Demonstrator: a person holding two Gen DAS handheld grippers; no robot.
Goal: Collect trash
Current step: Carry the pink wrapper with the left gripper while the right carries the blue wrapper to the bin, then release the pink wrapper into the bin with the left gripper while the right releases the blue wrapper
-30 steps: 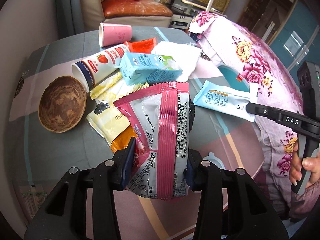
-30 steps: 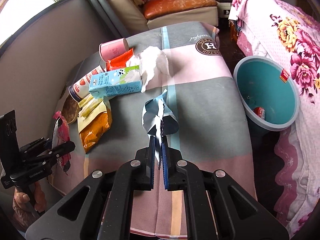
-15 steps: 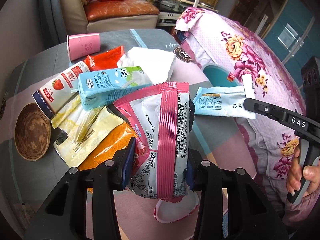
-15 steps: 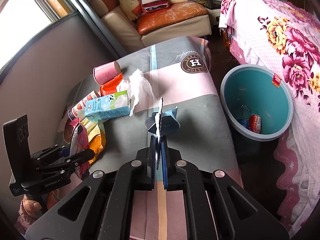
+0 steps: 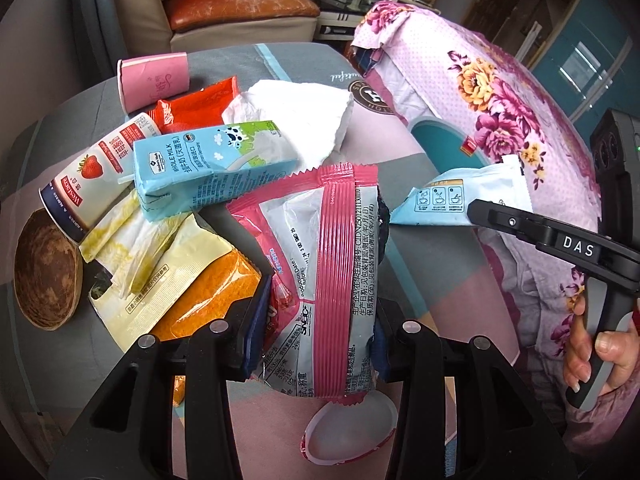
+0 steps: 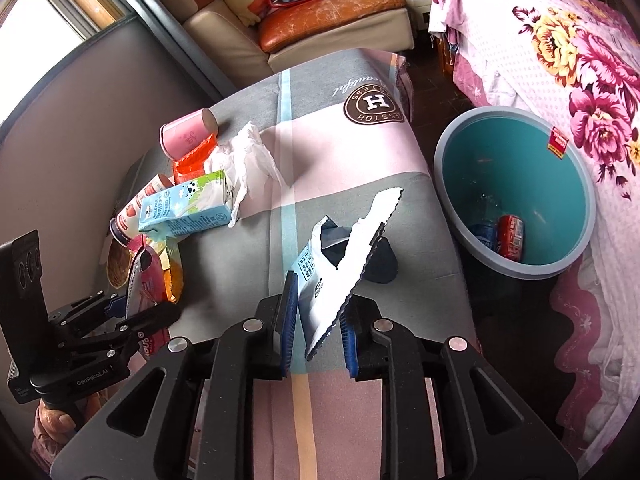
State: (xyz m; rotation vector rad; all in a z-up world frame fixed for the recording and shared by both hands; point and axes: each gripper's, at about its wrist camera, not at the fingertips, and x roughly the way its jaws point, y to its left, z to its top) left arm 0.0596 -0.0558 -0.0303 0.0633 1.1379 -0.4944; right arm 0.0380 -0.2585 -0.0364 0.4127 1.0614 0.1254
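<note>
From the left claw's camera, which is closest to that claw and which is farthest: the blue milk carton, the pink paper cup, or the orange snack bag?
1. Orange snack bag, just left of the left claw.
2. Blue milk carton, middle of the pile.
3. Pink paper cup, far back, lying on its side.

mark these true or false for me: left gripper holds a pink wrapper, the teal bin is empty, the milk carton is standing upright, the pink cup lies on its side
The left gripper holds a pink wrapper: true.
The teal bin is empty: false, a red can lies in it.
The milk carton stands upright: false, it lies on its side on the other trash.
The pink cup lies on its side: true.
The right gripper has nothing between its jaws: false, a light blue packet sits there as they have just been opening.
</note>
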